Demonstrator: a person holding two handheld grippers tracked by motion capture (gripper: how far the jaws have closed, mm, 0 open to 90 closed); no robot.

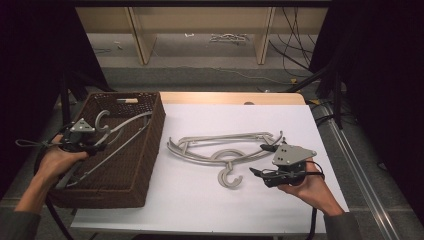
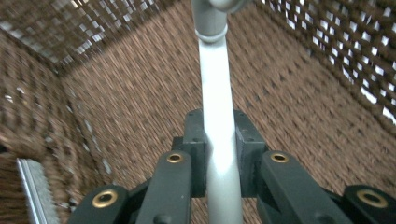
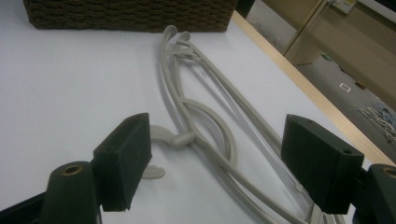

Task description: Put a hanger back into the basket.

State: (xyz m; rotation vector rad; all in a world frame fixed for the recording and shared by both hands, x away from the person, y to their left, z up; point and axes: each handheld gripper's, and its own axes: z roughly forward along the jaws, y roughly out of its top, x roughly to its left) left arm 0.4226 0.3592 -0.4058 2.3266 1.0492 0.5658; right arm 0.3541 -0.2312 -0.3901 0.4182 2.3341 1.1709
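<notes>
White tabletop [image 1: 200, 210]: one hanger [image 1: 225, 150] before the wide-open right gripper [image 3: 217, 158]; left gripper [image 2: 219, 154] clamps another hanger [image 2: 217, 116] (inside the one basket [image 1: 150, 145]).

A white sheet [image 1: 210, 200] covers the table, whose wooden edge [image 1: 230, 97] shows at the far side. Beyond it lies grey floor [image 1: 200, 75] with pale wooden legs [image 1: 140, 40], black cables [image 1: 295, 45] and a small litter of bits [image 1: 227, 37].

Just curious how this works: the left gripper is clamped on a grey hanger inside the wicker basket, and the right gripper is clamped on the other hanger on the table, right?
Not quite. The right gripper is open; the right gripper view shows its jaws apart, the table hanger lying beyond them. The left gripper does clamp a hanger in the basket.
</notes>
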